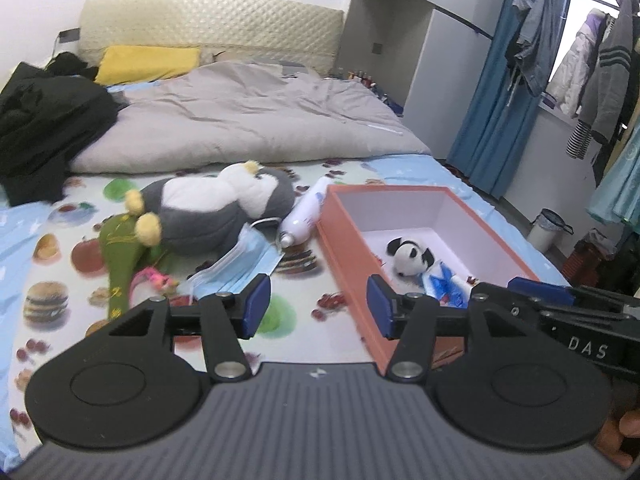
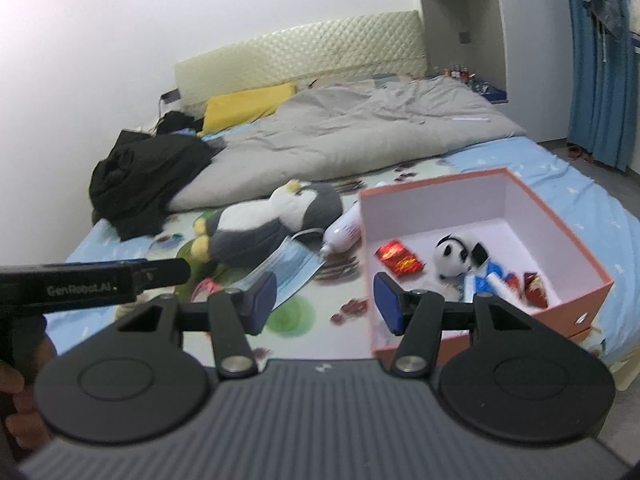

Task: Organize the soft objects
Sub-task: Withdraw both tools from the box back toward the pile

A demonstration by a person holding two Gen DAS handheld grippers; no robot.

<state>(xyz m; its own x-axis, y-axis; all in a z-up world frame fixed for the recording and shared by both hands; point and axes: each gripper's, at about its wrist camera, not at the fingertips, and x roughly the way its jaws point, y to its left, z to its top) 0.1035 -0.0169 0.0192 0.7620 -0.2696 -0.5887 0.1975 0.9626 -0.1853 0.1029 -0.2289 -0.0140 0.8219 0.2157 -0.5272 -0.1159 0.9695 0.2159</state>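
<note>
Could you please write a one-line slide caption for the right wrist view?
Open right gripper above a fruit-print bedsheet, facing a grey-and-white plush penguin and an orange cardboard box holding a small panda toy.

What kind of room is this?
A bedroom, most likely: a bed with a padded headboard and a rumpled grey duvet, plus clothes hanging by the window.

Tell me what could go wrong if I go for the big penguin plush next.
The penguin plush lies on a face mask and against a white bottle; lifting it could drag either along. It also looks big for the orange box, where a panda toy and red packets already lie, so it may not fit.
</note>
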